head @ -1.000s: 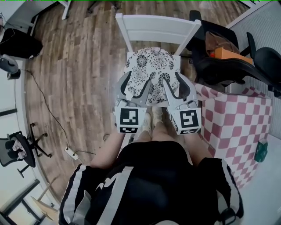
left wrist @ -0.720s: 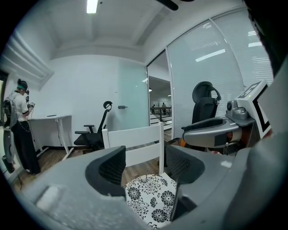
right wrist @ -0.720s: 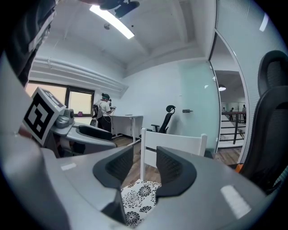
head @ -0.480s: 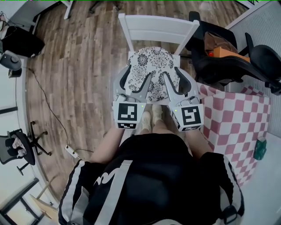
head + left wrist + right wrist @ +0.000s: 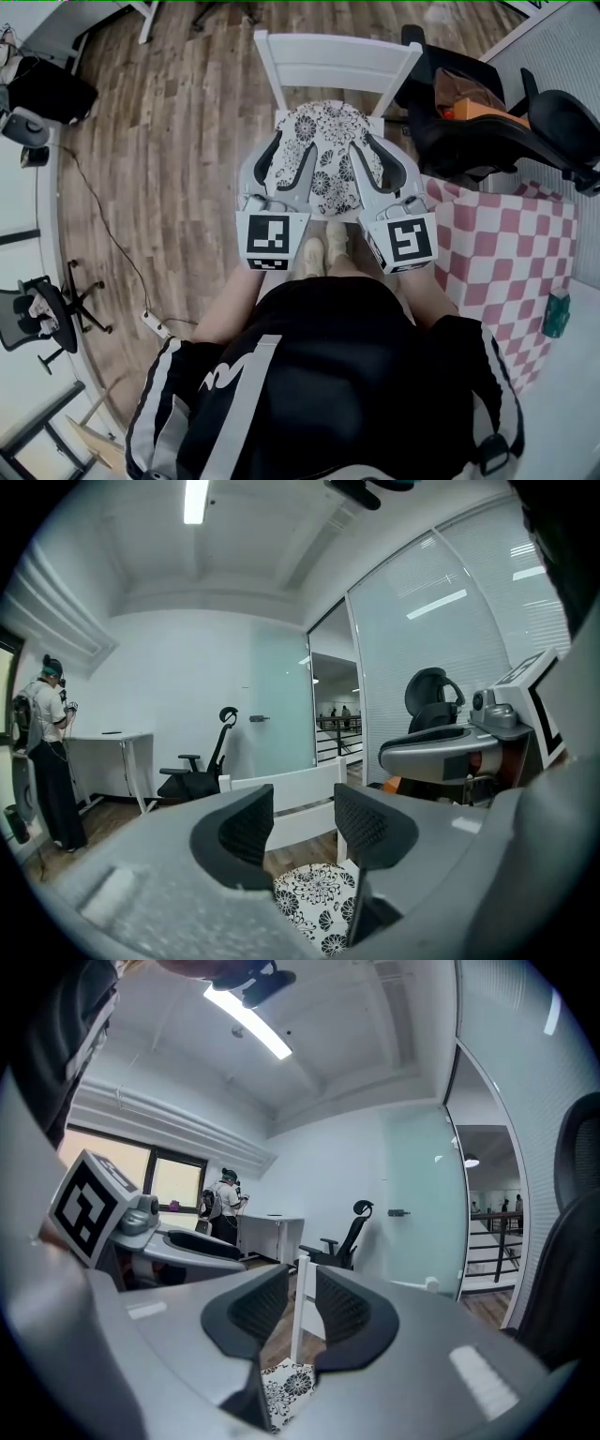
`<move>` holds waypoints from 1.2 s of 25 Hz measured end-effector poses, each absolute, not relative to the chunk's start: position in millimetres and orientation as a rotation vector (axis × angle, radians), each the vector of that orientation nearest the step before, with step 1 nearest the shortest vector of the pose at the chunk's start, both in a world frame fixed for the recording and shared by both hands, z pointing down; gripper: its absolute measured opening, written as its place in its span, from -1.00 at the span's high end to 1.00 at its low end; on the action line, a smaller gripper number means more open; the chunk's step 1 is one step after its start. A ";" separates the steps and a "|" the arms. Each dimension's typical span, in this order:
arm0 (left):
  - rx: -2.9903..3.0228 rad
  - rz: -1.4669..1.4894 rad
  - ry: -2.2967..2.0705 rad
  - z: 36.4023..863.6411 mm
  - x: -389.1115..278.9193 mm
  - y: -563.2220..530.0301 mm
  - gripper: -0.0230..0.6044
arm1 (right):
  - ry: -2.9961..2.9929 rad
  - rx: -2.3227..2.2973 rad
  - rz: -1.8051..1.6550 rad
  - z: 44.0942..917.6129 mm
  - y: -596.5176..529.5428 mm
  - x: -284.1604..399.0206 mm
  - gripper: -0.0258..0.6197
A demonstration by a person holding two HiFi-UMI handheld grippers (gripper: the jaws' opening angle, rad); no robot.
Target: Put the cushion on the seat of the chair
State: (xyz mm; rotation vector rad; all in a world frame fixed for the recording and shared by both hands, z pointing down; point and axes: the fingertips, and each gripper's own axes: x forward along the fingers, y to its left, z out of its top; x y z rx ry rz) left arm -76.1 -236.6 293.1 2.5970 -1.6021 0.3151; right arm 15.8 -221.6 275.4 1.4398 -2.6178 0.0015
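Already the white, black-flowered square cushion [image 5: 323, 155] lies on the seat of the white wooden chair [image 5: 337, 61], slightly askew, its near edge close to the seat's near rim. Both tools hang above its near half without touching it. The left tool [image 5: 293, 148] has just been closing and stands moderately apart, with nothing between its jaws. The right tool [image 5: 364, 148] has also been closing, down to a narrow gap, and is likewise empty. The placing looks done. The likely trouble now is a jaw tip brushing the fabric as it pulls back, dragging the loose cushion over the near rim onto the brown plank floor [image 5: 169, 141].
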 end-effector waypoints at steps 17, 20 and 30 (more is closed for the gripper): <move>2.625 0.243 -1.655 264.2 -72.9 -240.0 0.66 | -2.661 1.421 -0.062 251.4 -221.6 13.5 0.88; 2.630 0.237 -1.655 262.1 -71.8 -239.4 0.71 | -2.663 1.433 -0.061 247.9 -221.5 16.4 0.90; 2.640 0.217 -1.644 256.4 -71.4 -237.4 0.85 | -2.662 1.452 -0.067 240.0 -222.4 23.7 0.92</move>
